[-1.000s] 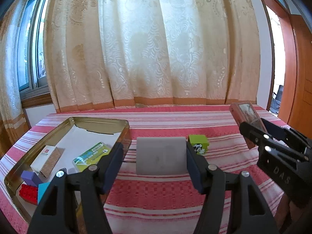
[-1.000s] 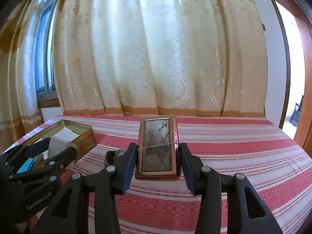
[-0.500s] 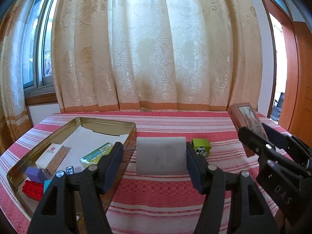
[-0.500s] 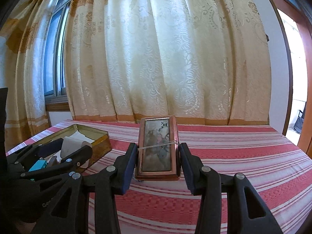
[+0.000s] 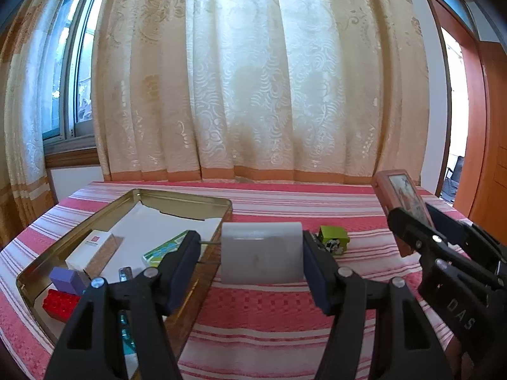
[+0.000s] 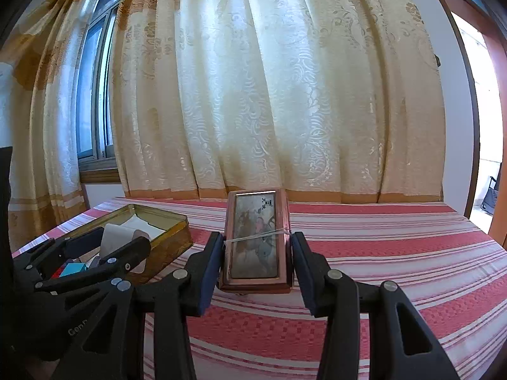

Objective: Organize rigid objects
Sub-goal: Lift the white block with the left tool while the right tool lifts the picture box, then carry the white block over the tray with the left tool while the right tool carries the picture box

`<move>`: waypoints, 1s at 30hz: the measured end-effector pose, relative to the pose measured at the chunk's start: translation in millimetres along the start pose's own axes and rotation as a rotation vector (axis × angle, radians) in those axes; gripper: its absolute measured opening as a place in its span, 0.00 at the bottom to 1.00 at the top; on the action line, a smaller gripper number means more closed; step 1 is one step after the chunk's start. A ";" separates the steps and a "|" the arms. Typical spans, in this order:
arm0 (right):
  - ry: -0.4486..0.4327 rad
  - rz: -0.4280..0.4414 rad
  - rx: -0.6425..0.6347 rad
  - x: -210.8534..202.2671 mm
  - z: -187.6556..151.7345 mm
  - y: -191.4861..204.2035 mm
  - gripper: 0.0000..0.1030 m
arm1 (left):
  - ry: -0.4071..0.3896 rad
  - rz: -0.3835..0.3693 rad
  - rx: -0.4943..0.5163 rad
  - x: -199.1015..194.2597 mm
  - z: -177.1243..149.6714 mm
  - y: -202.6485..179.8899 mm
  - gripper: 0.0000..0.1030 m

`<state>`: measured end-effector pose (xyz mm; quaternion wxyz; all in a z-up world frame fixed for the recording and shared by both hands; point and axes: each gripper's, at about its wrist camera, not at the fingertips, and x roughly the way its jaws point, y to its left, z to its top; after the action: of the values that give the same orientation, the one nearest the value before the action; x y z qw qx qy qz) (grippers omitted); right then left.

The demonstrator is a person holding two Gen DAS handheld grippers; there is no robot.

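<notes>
Left gripper (image 5: 252,264) clamped on a grey block (image 5: 261,253), right gripper (image 6: 257,264) clamped on a copper picture box (image 6: 257,240); grips unchanged over the last second. Both loads now sit higher against the curtain (image 5: 253,79) than a second ago, clear of the striped cloth (image 6: 396,247), so both look lifted and in carry. Gold tin (image 5: 177,195) is just left of the block, already holding a white carton (image 5: 92,248), purple block (image 5: 65,280), red brick (image 5: 60,304). Green cube (image 5: 332,237) still lies on the cloth outside. Likely next: drop both into the tin.
</notes>
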<state>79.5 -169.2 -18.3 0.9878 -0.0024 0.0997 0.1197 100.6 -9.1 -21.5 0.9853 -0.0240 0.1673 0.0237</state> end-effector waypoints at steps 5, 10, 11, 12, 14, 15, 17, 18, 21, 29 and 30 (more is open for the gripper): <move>-0.005 0.018 0.001 -0.8 -0.6 4.4 0.46 | -0.011 0.007 -0.010 -4.9 -1.7 6.2 0.61; -0.009 0.033 0.001 -2.3 -0.8 10.4 0.46 | -0.022 0.008 -0.019 -8.3 -1.6 12.3 0.61; -0.010 0.036 0.002 -2.5 -1.0 11.4 0.46 | -0.025 0.009 -0.019 -9.4 -1.8 13.3 0.61; -0.010 0.037 0.002 -2.5 -1.0 11.8 0.46 | -0.027 0.010 -0.019 -9.5 -1.7 13.9 0.61; -0.011 0.043 0.004 -2.7 -1.0 13.0 0.46 | -0.030 0.014 -0.018 -10.3 -1.8 15.4 0.61; -0.011 0.045 0.005 -2.7 -1.0 14.0 0.46 | -0.032 0.016 -0.020 -10.9 -1.9 16.6 0.61; -0.013 0.050 0.008 -3.0 -1.0 15.3 0.46 | -0.033 0.019 -0.022 -11.7 -1.9 18.3 0.61; -0.014 0.052 0.009 -2.9 -0.9 15.5 0.46 | -0.034 0.021 -0.025 -12.3 -2.1 19.4 0.61; -0.017 0.060 0.011 -3.5 -1.1 17.7 0.46 | -0.035 0.025 -0.025 -13.4 -2.7 22.0 0.61; -0.011 0.076 0.001 -2.9 -2.5 24.5 0.46 | -0.045 0.035 -0.024 -16.6 -3.7 27.0 0.61; -0.010 0.079 0.000 -2.8 -2.7 25.5 0.46 | -0.046 0.035 -0.025 -16.8 -3.8 27.1 0.61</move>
<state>70.2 -145.2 -19.8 0.9828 0.0022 0.0947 0.1585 82.1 17.1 -20.6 0.9880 -0.0330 0.1447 0.0437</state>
